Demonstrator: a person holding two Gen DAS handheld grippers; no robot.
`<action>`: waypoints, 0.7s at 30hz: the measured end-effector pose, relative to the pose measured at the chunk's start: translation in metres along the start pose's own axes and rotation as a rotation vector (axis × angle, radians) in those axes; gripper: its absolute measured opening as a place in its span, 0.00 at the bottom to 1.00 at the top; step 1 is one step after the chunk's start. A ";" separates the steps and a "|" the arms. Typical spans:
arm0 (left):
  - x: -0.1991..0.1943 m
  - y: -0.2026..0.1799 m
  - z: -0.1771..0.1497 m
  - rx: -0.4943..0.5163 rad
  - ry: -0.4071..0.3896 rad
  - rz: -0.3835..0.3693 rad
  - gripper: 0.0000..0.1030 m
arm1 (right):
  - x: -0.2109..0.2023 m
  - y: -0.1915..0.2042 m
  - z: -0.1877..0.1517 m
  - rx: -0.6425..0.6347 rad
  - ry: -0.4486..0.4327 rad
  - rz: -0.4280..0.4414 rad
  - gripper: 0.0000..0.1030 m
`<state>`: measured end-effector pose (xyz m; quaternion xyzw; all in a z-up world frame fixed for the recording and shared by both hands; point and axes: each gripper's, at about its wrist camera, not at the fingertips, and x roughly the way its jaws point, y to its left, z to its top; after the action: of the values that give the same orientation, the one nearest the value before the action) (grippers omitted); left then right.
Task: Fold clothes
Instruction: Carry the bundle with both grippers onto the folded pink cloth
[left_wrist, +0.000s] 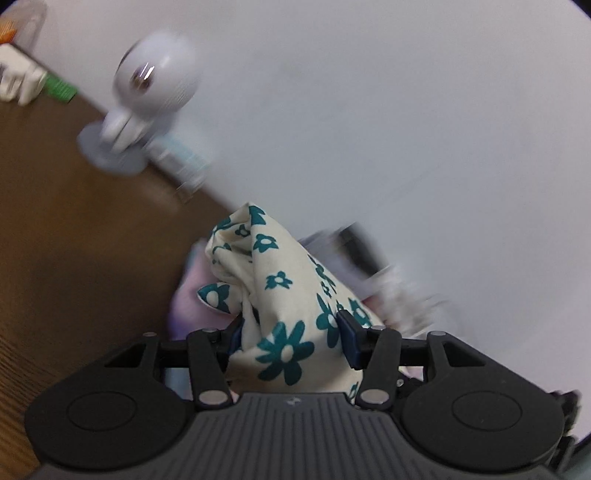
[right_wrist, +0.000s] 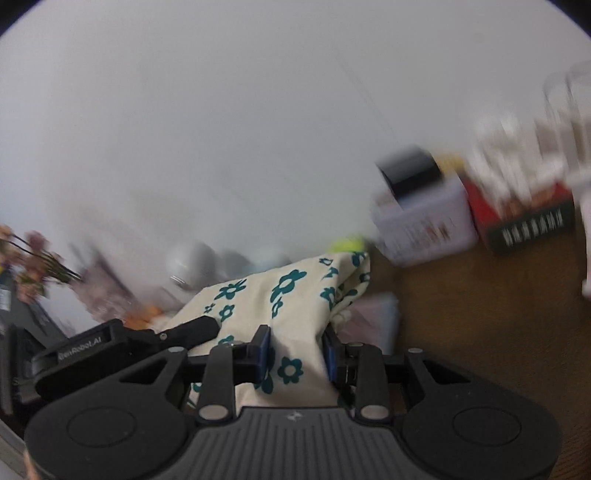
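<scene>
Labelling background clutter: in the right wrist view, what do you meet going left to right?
Pinkish flowers → floral cloth → black roll on a pale box → red and black box.

One flowered cloth (left_wrist: 284, 295), two grippers, the left (left_wrist: 290, 332) and the right (right_wrist: 295, 354). One white fan (left_wrist: 155, 81). One black roll (right_wrist: 410, 175), one pale box (right_wrist: 428, 221), one red box (right_wrist: 524, 218); blurred clutter beyond, perhaps several more items.
</scene>
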<state>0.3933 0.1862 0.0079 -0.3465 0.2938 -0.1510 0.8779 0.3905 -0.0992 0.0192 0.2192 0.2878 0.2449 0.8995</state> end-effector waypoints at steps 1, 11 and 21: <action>0.004 0.004 -0.003 0.002 -0.004 0.010 0.57 | 0.005 -0.006 -0.007 0.009 -0.003 -0.009 0.33; -0.019 -0.014 -0.009 0.163 -0.147 0.192 0.33 | -0.005 0.004 -0.007 -0.075 -0.052 -0.122 0.50; -0.116 -0.060 -0.036 0.234 -0.281 0.240 0.53 | -0.126 0.055 -0.064 -0.181 -0.074 -0.133 0.71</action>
<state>0.2764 0.1789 0.0764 -0.2223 0.1883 -0.0289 0.9562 0.2427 -0.1114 0.0532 0.1262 0.2449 0.2012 0.9400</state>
